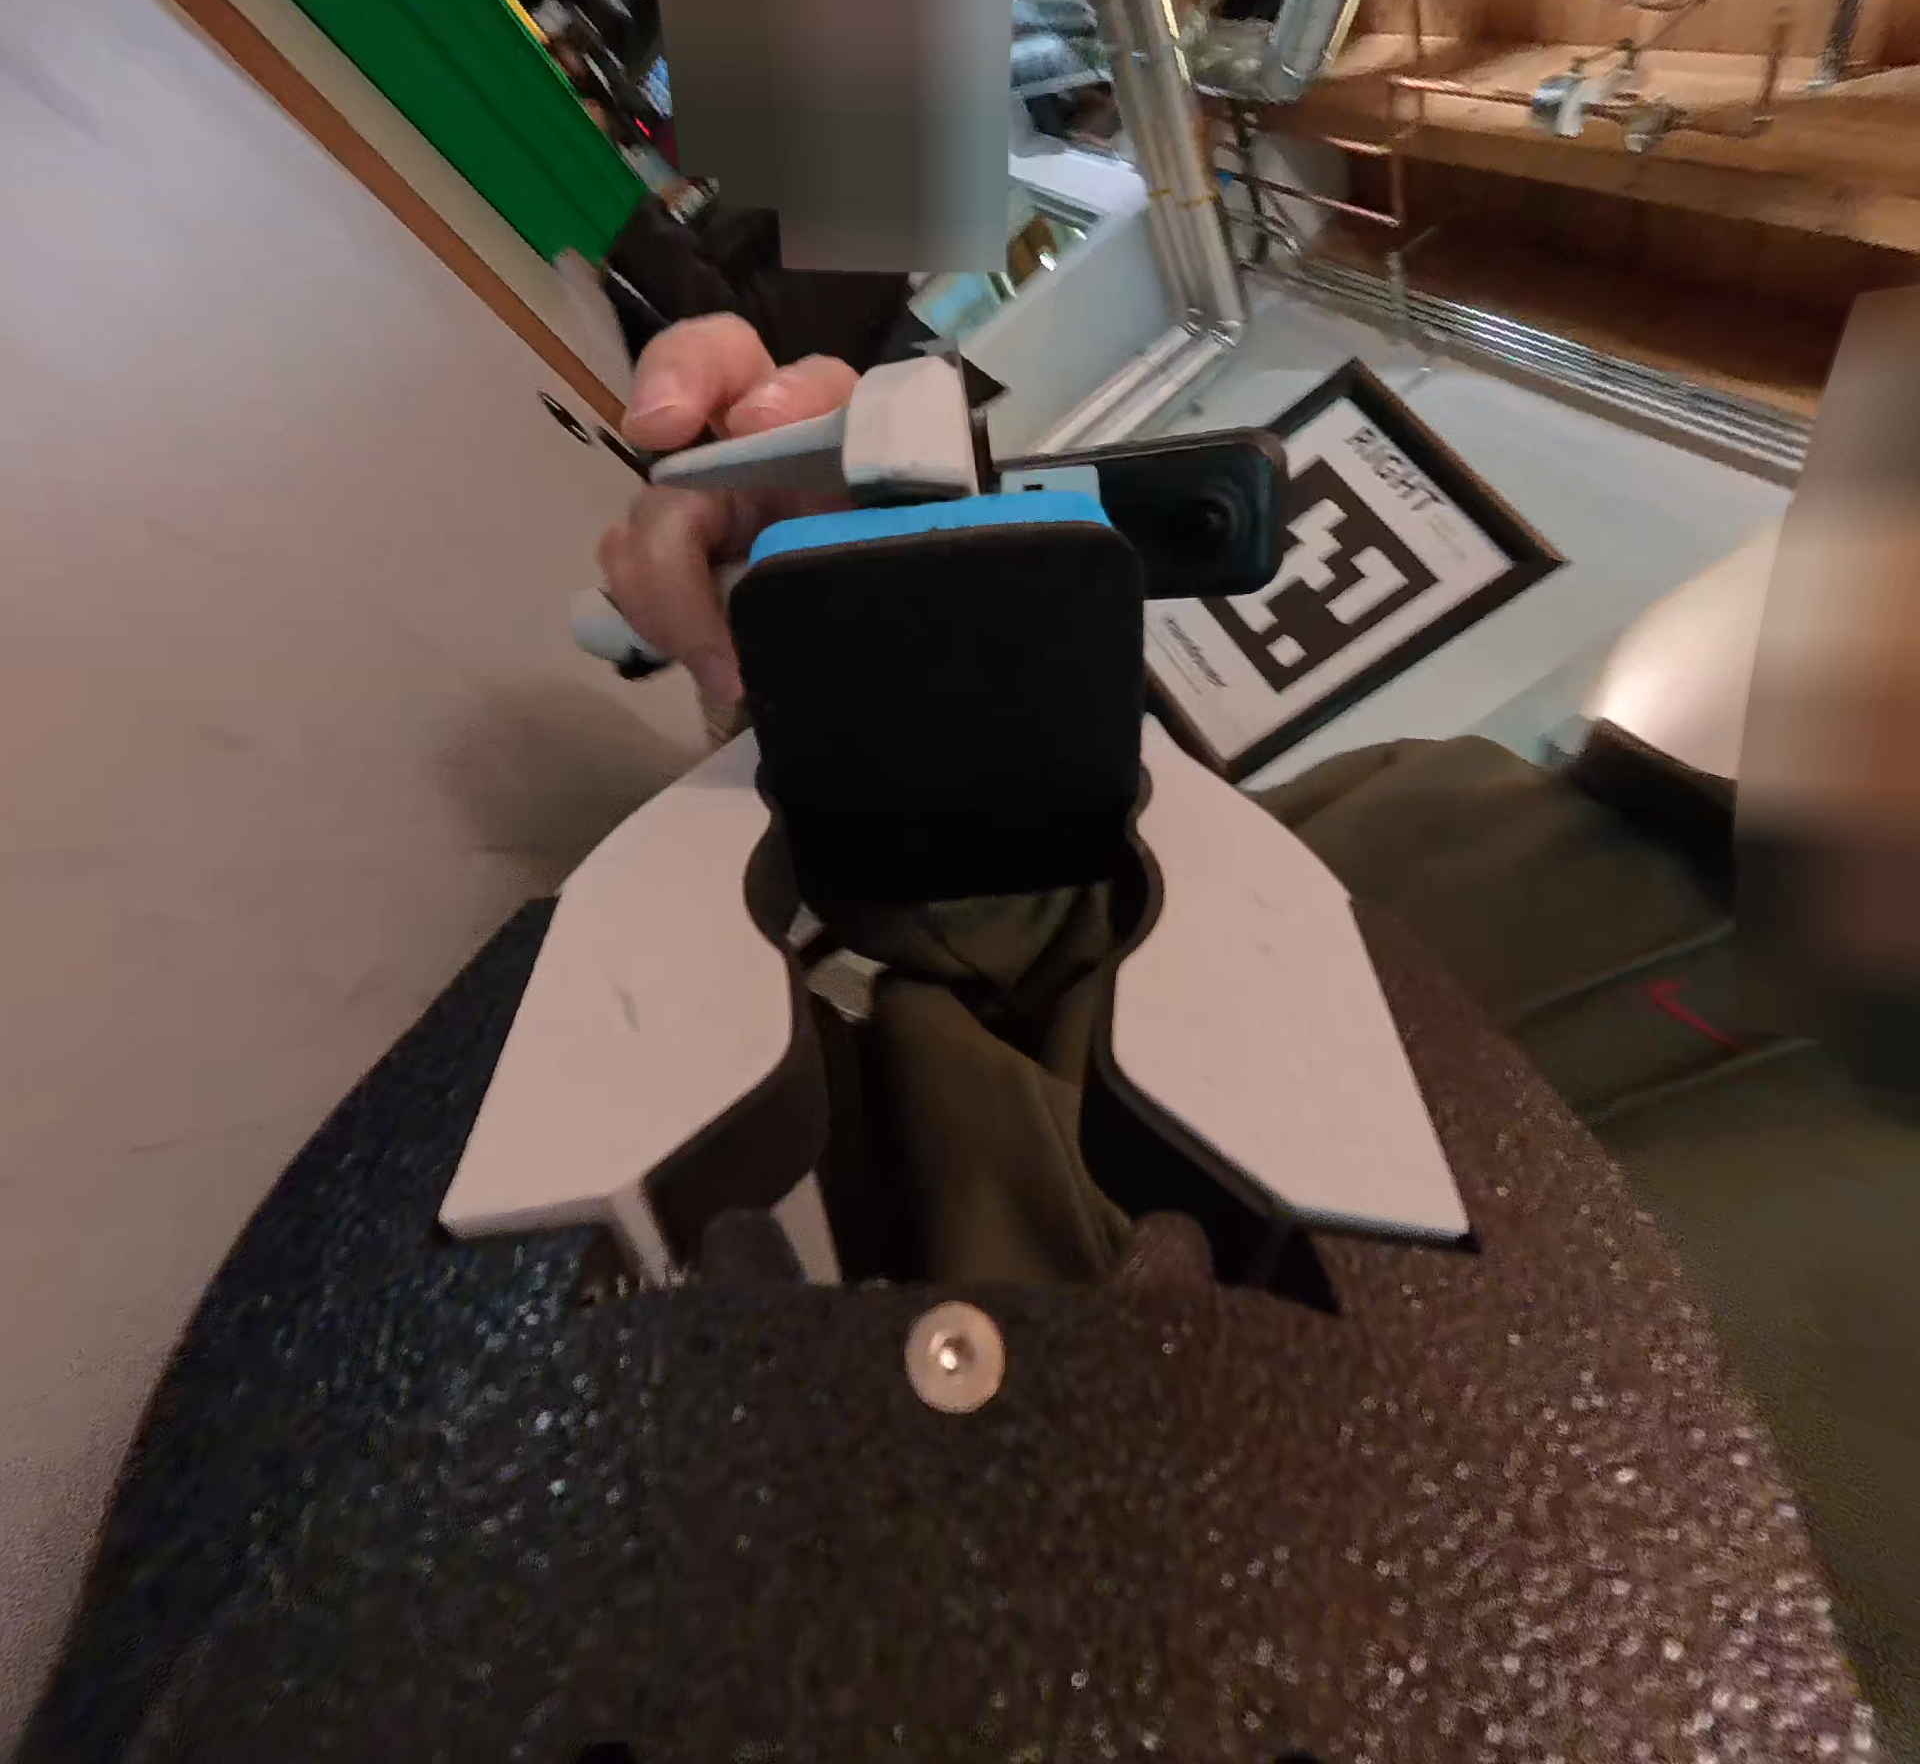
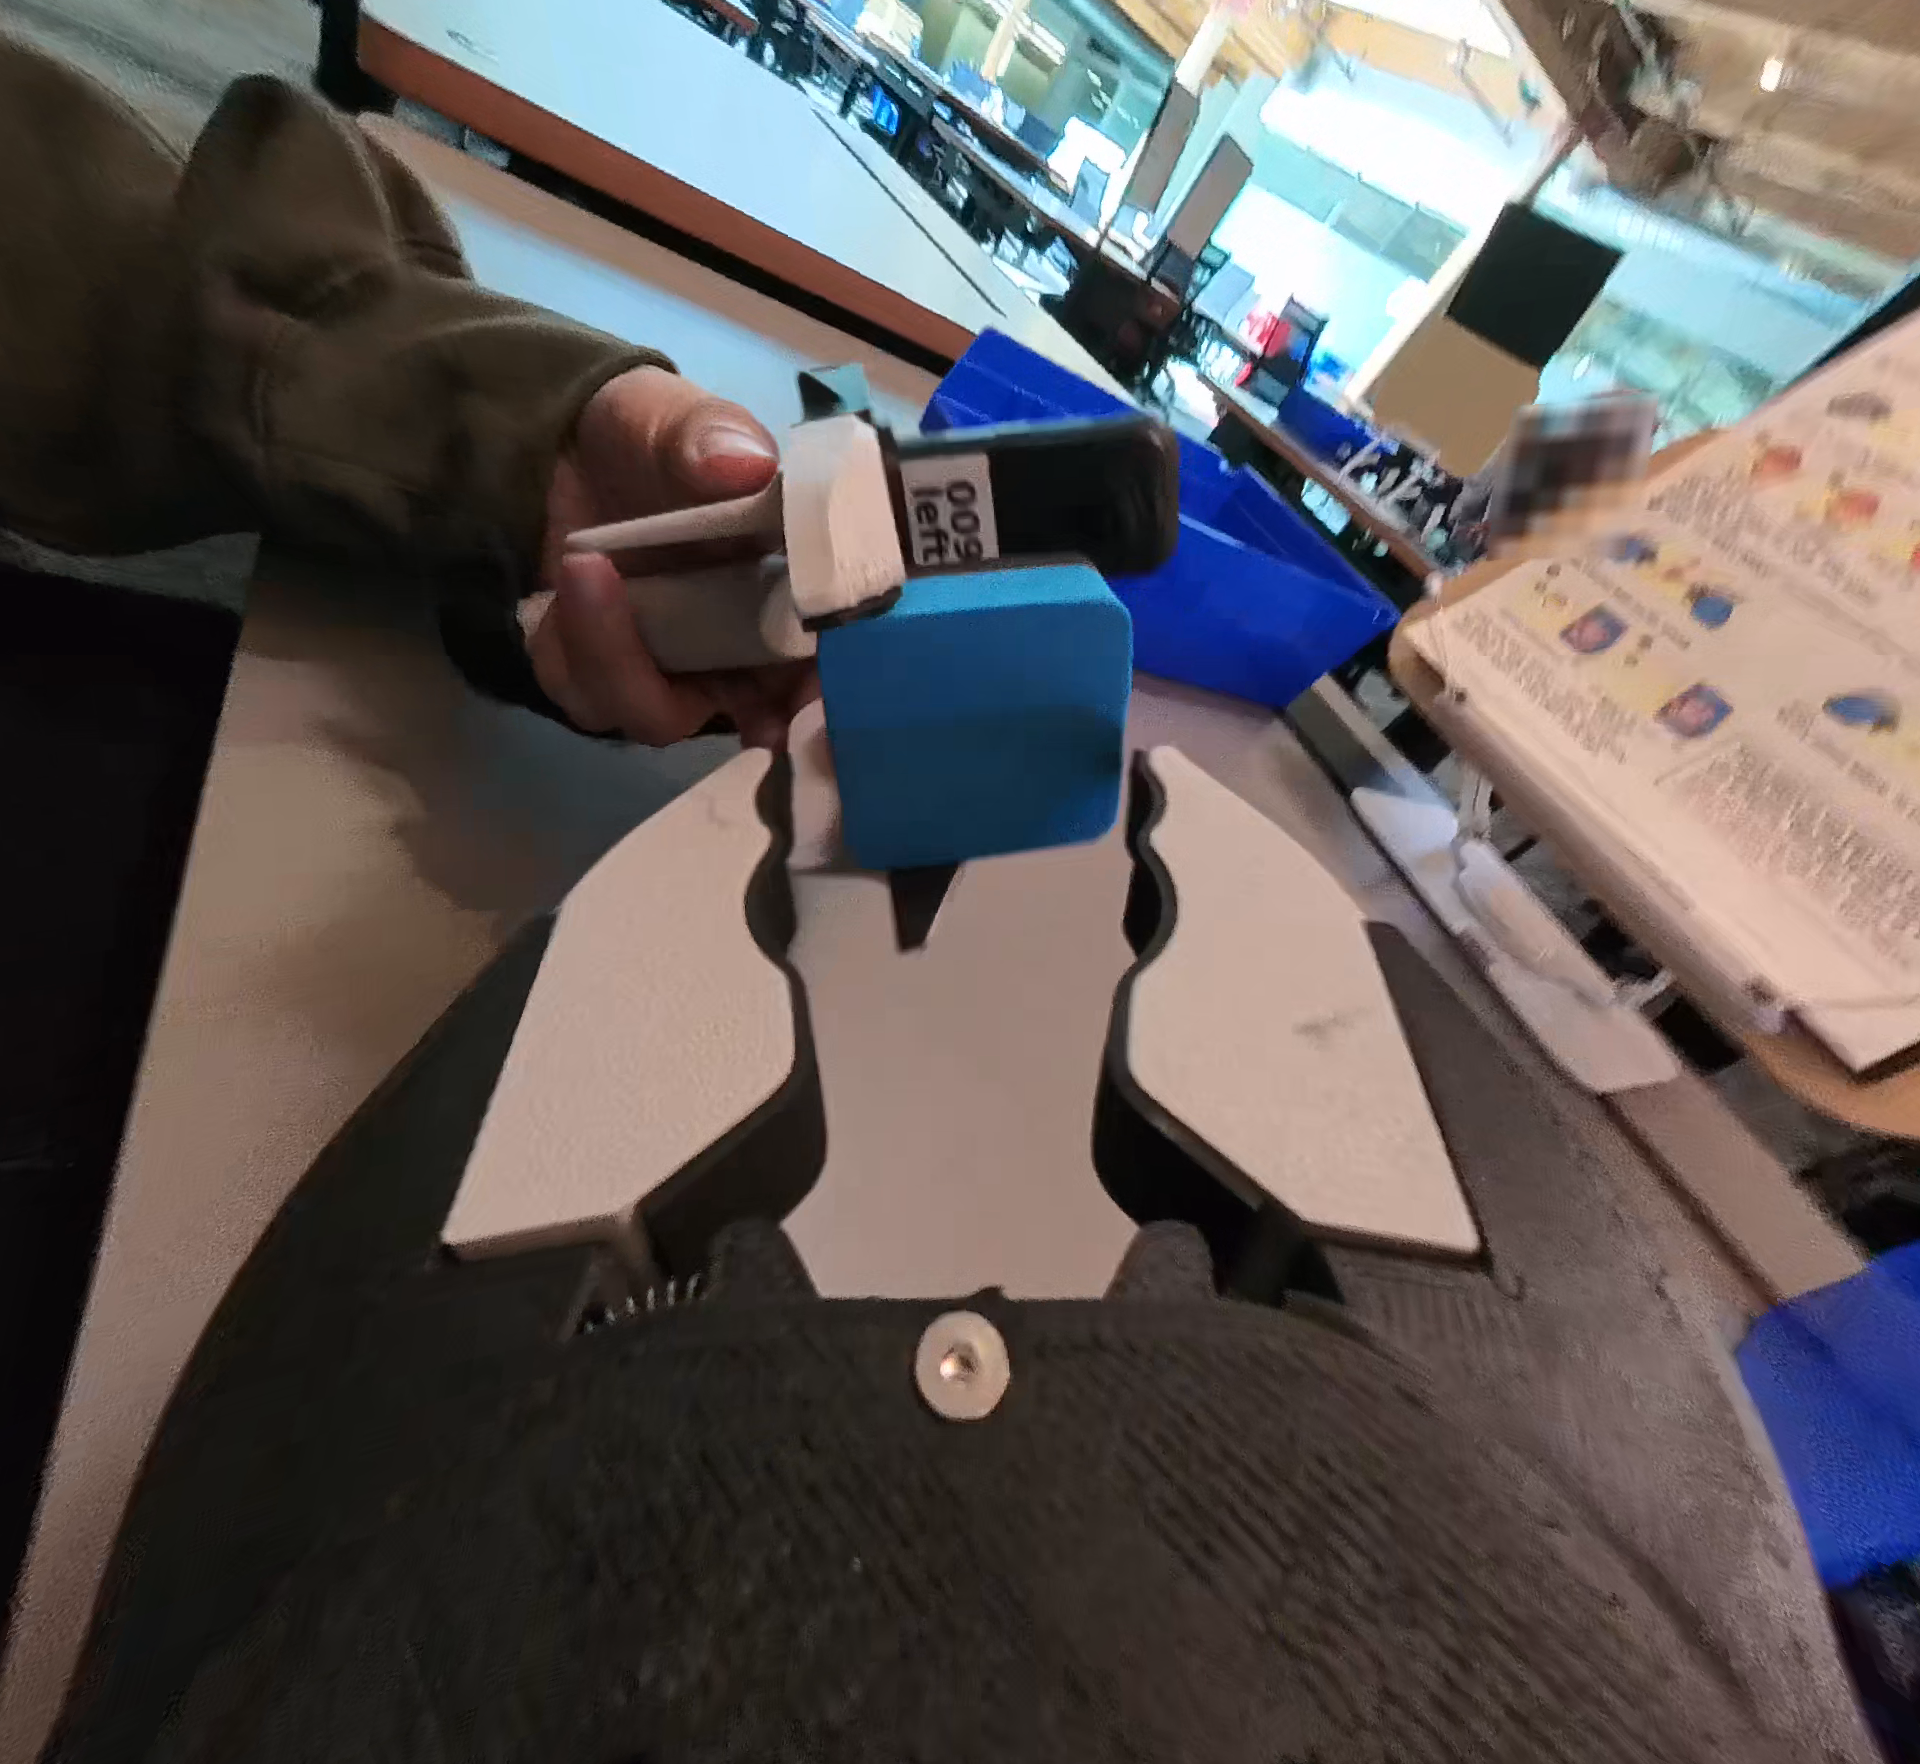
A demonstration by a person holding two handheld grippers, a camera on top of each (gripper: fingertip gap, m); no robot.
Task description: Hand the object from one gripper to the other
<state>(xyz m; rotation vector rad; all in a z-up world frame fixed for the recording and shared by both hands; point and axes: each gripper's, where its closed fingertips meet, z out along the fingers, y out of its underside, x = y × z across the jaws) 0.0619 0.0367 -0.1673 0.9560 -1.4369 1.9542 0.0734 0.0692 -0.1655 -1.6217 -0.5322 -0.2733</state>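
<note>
The left claw [image 1: 940, 810] grips a light, squashy blue-and-black eraser block [image 1: 935, 706] by its edges, while the right claw [image 2: 961, 815] gapes around it, best pinching the free sides.

The blue block [image 2: 971, 712] hides the tips of the left claw [image 1: 948, 784] in both views. At 3 o'clock, the printed pages [image 2: 1704, 727] are blurred and cut off by the edge.

Printed marker card [image 1: 1361, 561], labelled camera [image 2: 1039, 499]
</note>
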